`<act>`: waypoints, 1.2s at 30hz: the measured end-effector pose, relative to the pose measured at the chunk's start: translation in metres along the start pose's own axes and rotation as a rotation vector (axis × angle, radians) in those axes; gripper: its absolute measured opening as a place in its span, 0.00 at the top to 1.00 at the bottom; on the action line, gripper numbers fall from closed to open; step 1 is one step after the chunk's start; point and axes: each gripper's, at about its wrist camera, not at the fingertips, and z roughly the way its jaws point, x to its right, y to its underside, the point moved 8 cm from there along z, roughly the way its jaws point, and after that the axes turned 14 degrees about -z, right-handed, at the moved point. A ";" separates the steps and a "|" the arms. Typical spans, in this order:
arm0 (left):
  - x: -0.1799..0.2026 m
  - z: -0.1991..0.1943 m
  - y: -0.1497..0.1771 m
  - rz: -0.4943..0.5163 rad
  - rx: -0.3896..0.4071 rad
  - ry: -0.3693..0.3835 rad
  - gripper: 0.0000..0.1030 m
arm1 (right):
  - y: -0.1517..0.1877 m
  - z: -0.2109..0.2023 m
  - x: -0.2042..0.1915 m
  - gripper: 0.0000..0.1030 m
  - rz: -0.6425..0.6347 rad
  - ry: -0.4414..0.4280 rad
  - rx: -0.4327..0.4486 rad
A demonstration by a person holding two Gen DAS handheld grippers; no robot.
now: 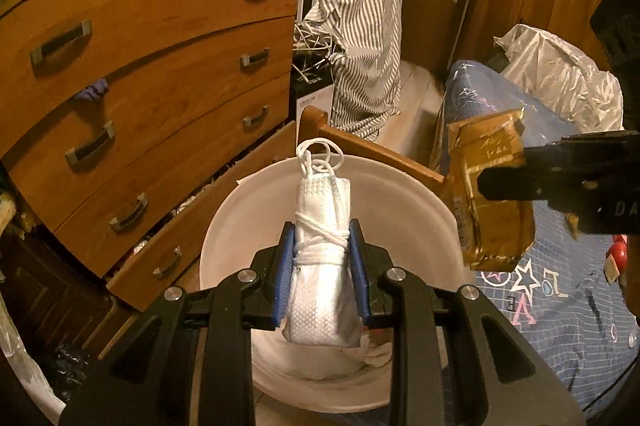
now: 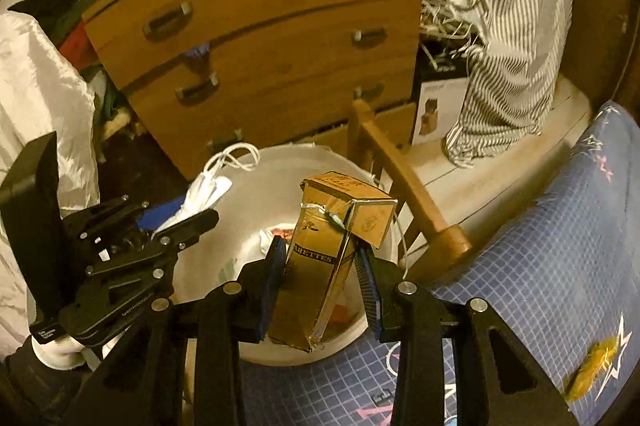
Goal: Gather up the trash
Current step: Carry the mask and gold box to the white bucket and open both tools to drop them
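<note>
My left gripper (image 1: 322, 230) is shut on a folded white face mask (image 1: 324, 246) wrapped in its ear loops, held over a white round bin (image 1: 420, 210). My right gripper (image 2: 322, 246) is shut on a crushed gold cigarette pack (image 2: 328, 250), held over the same bin (image 2: 240, 194). The pack also shows in the left wrist view (image 1: 492, 194), right of the bin's rim. The mask also shows in the right wrist view (image 2: 208, 192), at the bin's left side. Some trash lies in the bin's bottom.
A wooden chest of drawers (image 1: 160, 86) stands behind the bin, its lowest drawer pulled out. A bed with a blue patterned cover (image 2: 540, 266) and wooden frame (image 2: 408, 186) is on the right. A gold wrapper (image 2: 592, 370) lies on the cover. Striped clothing (image 1: 360, 26) hangs behind.
</note>
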 end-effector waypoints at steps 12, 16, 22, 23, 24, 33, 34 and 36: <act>-0.008 0.016 -0.001 0.001 -0.023 -0.002 0.76 | 0.001 0.023 0.002 0.64 -0.007 -0.022 -0.033; -0.009 0.016 -0.001 0.000 -0.022 -0.003 0.76 | 0.003 0.023 0.003 0.64 -0.007 -0.026 -0.034; -0.009 0.016 -0.001 -0.001 -0.023 -0.004 0.76 | 0.004 0.024 0.003 0.64 -0.007 -0.027 -0.032; -0.009 0.018 -0.001 -0.001 -0.023 -0.004 0.76 | 0.004 0.024 0.003 0.64 -0.007 -0.026 -0.033; -0.009 0.018 -0.001 -0.001 -0.024 -0.004 0.76 | 0.004 0.024 0.003 0.64 -0.008 -0.026 -0.033; -0.021 0.027 -0.002 -0.019 -0.006 -0.048 0.42 | 0.007 0.023 0.012 0.48 0.012 -0.025 -0.004; -0.023 0.027 -0.002 -0.022 -0.006 -0.049 0.42 | 0.007 0.022 0.014 0.48 0.017 -0.026 0.000; -0.025 0.028 -0.001 -0.022 -0.008 -0.053 0.42 | 0.009 0.019 0.016 0.48 0.025 -0.028 0.008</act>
